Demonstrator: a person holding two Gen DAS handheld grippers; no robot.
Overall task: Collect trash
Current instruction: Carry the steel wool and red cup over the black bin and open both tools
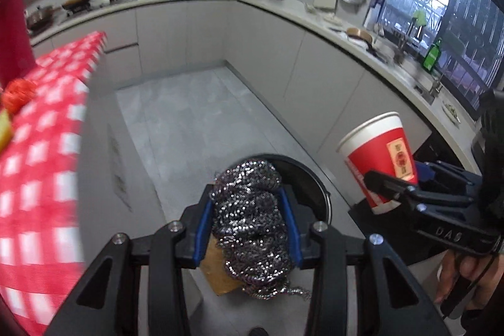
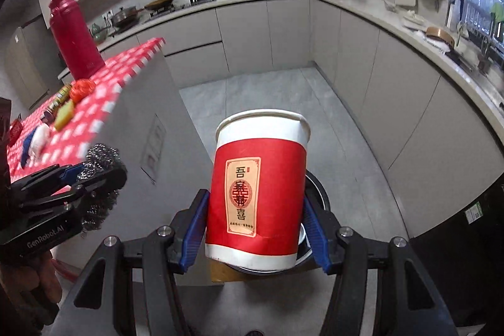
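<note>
Our left gripper squeezes the steel scrubber at the frame's bottom middle. Our right gripper squeezes the paper cup upright. The black bin sits right below both, just behind them.

On my left I see the red-checked table carrying a red thermos, an orange scrubber ball, a yellow sponge and a white cloth. A black bin stands on the grey tiled floor.
</note>
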